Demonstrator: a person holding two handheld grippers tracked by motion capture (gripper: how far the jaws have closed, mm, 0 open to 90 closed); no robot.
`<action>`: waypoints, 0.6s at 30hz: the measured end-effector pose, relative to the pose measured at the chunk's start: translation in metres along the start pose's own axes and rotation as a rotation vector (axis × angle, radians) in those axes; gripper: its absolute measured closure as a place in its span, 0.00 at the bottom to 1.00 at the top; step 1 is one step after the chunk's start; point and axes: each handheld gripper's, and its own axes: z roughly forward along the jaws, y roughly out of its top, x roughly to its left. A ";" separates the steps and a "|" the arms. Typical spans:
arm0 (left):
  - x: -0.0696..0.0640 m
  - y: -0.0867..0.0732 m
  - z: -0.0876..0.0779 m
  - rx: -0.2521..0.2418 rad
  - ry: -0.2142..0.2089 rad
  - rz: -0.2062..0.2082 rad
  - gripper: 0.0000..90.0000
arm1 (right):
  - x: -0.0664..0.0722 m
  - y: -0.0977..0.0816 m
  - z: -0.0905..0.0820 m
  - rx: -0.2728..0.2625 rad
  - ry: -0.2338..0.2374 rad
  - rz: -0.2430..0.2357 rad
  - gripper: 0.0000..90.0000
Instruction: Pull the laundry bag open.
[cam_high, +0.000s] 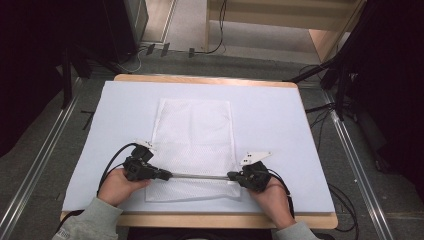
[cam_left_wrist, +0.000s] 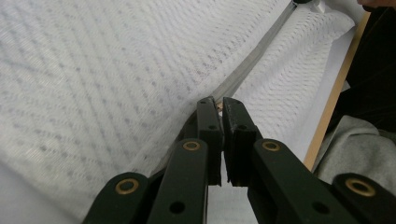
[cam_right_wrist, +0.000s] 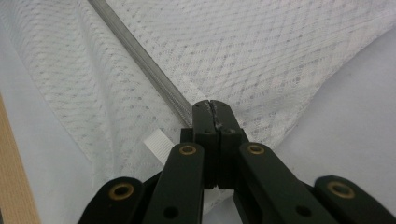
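White mesh laundry bag (cam_high: 192, 140) lay limp and light; left gripper (cam_left_wrist: 218, 103) pinched its grey zipper (cam_high: 200, 176), right gripper (cam_right_wrist: 214, 108) clamped the bag's end, fingers closed.

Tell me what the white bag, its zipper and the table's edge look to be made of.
The bag looks like white mesh fabric, likely synthetic: a fine open diamond weave that shows through. The zipper looks like grey woven tape with fine teeth, plastic or metal I cannot tell. The table's edge looks like pale, matte wood or a wood-look board, under a pale blue sheet.
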 end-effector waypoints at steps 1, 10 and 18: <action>0.001 -0.002 -0.002 -0.004 0.007 -0.006 0.98 | 0.000 0.000 0.000 0.002 -0.002 -0.004 1.00; 0.009 -0.014 -0.017 -0.026 0.042 -0.051 0.98 | -0.003 0.002 0.001 0.013 0.015 -0.008 1.00; 0.019 -0.028 -0.032 -0.056 0.070 -0.100 0.98 | -0.003 0.004 0.001 0.021 0.021 -0.017 1.00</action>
